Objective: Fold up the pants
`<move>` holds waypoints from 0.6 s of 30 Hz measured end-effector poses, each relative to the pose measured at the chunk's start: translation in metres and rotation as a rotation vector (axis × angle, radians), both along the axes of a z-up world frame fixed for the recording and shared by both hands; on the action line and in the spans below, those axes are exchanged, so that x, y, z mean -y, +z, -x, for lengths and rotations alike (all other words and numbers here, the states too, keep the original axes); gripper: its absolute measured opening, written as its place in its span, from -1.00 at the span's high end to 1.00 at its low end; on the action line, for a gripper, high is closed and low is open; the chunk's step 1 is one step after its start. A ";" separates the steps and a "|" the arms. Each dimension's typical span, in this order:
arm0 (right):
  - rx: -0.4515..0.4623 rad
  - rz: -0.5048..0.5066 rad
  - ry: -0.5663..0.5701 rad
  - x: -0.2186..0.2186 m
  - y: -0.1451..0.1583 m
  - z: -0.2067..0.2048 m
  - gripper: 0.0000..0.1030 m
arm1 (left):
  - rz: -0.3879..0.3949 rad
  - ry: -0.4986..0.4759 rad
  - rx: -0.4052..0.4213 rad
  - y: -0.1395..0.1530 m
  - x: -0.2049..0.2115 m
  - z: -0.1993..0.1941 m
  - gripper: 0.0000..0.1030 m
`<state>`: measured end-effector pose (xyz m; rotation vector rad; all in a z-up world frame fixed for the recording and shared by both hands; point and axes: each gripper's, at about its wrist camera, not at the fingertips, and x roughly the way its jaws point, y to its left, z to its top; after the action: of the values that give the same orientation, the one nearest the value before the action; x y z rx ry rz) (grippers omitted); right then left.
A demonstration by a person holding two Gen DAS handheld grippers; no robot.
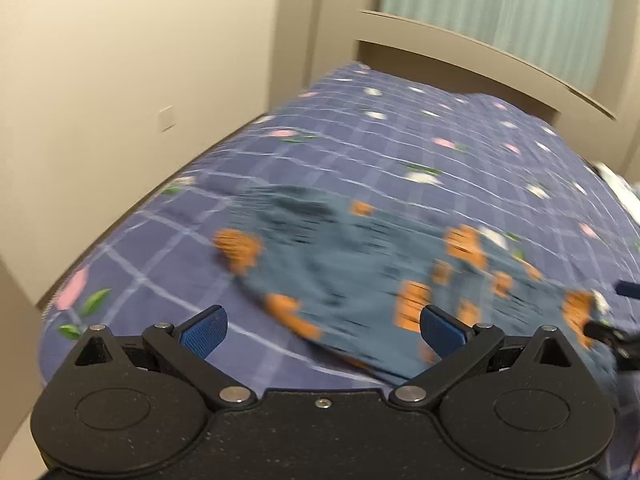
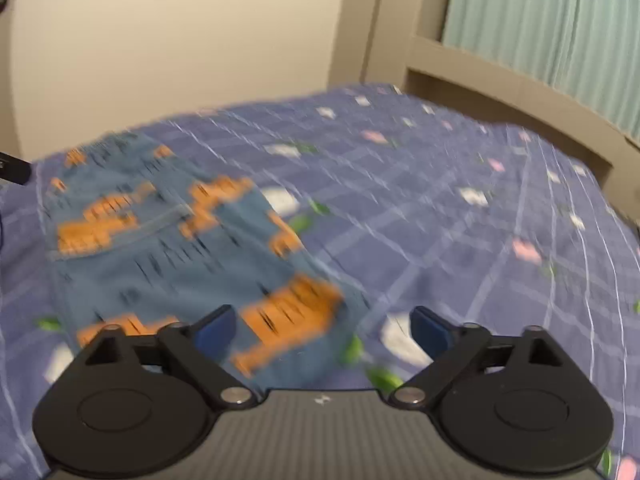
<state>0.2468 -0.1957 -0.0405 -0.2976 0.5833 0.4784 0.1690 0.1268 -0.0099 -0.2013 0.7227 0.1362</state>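
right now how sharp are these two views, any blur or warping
Left wrist view: the pants and the bedspread are motion-smeared, the left gripper stays crisp, and the headboard bows with the fisheye. Right wrist view: the same smear on the pants, with the right gripper sharp.

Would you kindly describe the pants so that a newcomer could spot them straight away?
Start at the bed, covered by a purple checked sheet with small flowers. On it lie the pants, a flat blue-grey garment. Their blocky orange patches and short dark dashes set them apart from the sheet.
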 end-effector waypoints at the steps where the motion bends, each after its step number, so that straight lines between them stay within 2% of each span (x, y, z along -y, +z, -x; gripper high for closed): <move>1: 0.002 -0.004 0.022 -0.009 0.004 -0.001 -0.99 | 0.023 0.019 -0.003 -0.001 -0.013 -0.003 -0.99; 5: -0.016 -0.036 0.136 -0.055 0.013 -0.002 -0.99 | 0.075 0.085 0.003 -0.001 -0.050 -0.017 -0.99; 9: -0.025 -0.074 0.173 -0.094 0.007 0.003 -0.99 | 0.111 0.111 0.038 -0.006 -0.073 -0.035 -0.99; 12: -0.057 -0.092 0.138 -0.113 -0.007 0.001 -0.99 | 0.189 0.055 0.062 -0.023 -0.084 -0.057 -0.98; 16: -0.058 -0.099 0.048 -0.116 -0.023 0.001 -0.99 | 0.184 0.058 0.040 -0.044 -0.093 -0.081 -0.96; 18: -0.052 -0.118 0.006 -0.113 -0.027 0.002 -0.99 | 0.206 0.043 0.043 -0.051 -0.097 -0.087 -0.89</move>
<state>0.2451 -0.0824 -0.0670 -0.1749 0.6027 0.5256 0.2564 0.2239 -0.0611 -0.4161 0.6898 0.0982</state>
